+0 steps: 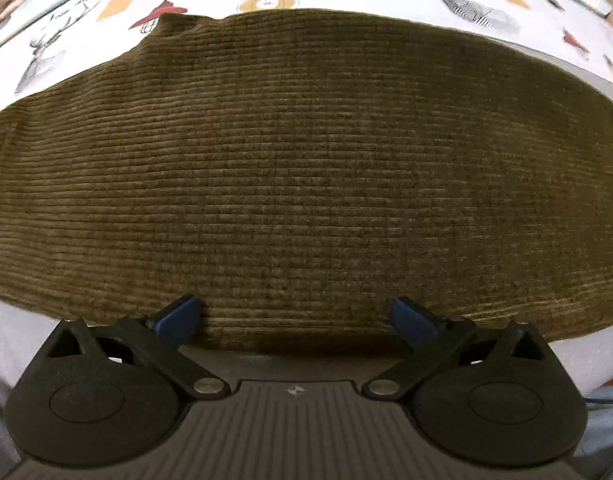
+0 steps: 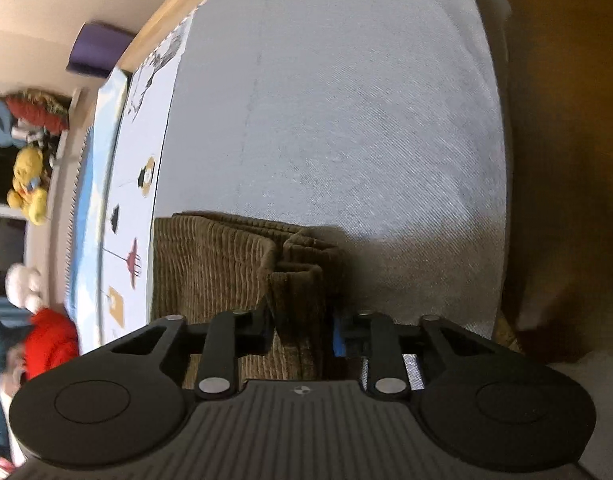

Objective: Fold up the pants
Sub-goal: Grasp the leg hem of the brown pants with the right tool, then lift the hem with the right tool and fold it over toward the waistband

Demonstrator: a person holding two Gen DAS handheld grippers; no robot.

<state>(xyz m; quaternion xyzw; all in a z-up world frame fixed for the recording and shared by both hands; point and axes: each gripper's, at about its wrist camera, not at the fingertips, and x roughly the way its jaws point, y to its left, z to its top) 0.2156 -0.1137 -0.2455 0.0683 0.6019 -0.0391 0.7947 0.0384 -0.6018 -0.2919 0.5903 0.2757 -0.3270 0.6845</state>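
The bed [image 1: 426, 8] carries a white printed sheet with deer, lamps and lanterns, and nearer the person a plain grey-white cover [image 2: 346, 120] over which the work takes place. On it lie the pants [image 1: 298, 168], olive-brown corduroy, spread flat across almost the whole width of the left wrist view, the ribs running side to side; the far edge lies against the printed sheet and the near edge against the plain cover. In the right wrist view one end of the same pants [image 2: 226, 272] stands bunched in several upright folds, with the printed sheet to its left and the plain cover beyond and to its right. A shelf of stuffed toys, among them a yellow one [image 2: 28, 184], shows at the far left of that view, together with a red garment [image 2: 52, 340] lower down; both are blurred. The left tool [image 1: 297, 316] sits at the near edge of the pants, its blue-padded fingers [image 1: 182, 314] spread wide apart and gripping nothing, the tips just at the cloth's hem. The right tool [image 2: 302, 328] is clamped on a thick fold of the corduroy, the cloth filling the narrow gap between its fingers.
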